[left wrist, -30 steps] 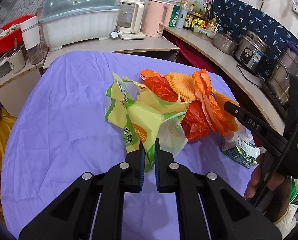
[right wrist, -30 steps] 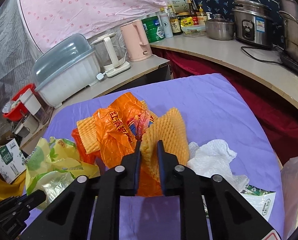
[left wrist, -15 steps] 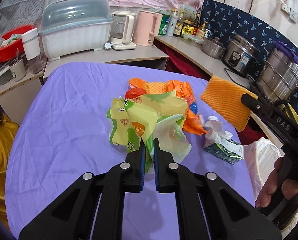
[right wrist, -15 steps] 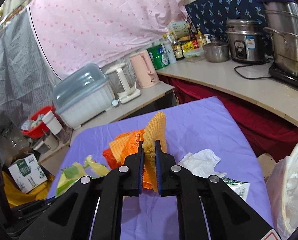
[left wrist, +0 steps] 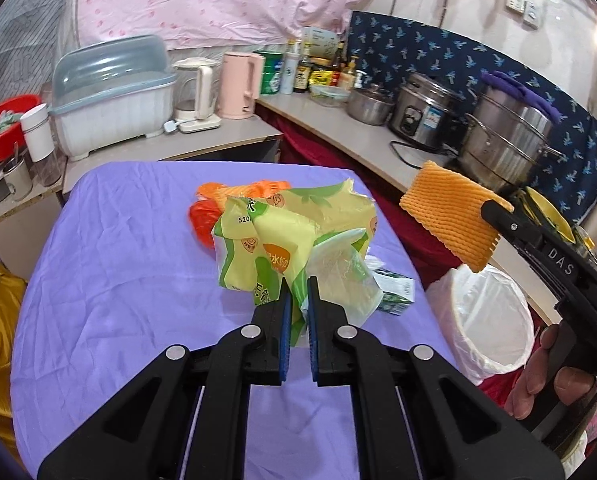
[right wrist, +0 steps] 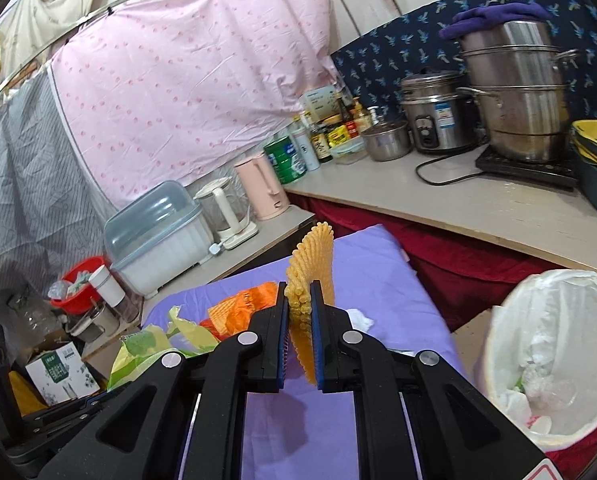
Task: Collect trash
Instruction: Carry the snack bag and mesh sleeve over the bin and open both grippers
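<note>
We see our left gripper (left wrist: 296, 286) clamped on the yellow-green wrapper (left wrist: 294, 236) at frame centre, hiding the orange bags (left wrist: 218, 200) behind. Our right gripper (right wrist: 298, 300) pinches the foam net (right wrist: 312, 260); the bin (right wrist: 554, 356) at lower right is cut off.

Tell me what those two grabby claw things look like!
Both are black plastic. The left gripper and right gripper each have two flat fingers lined with blue ridged pads and round silver bolts. Seen from the side, the right one says DAS in white letters. A bare hand holds its handle.
</note>
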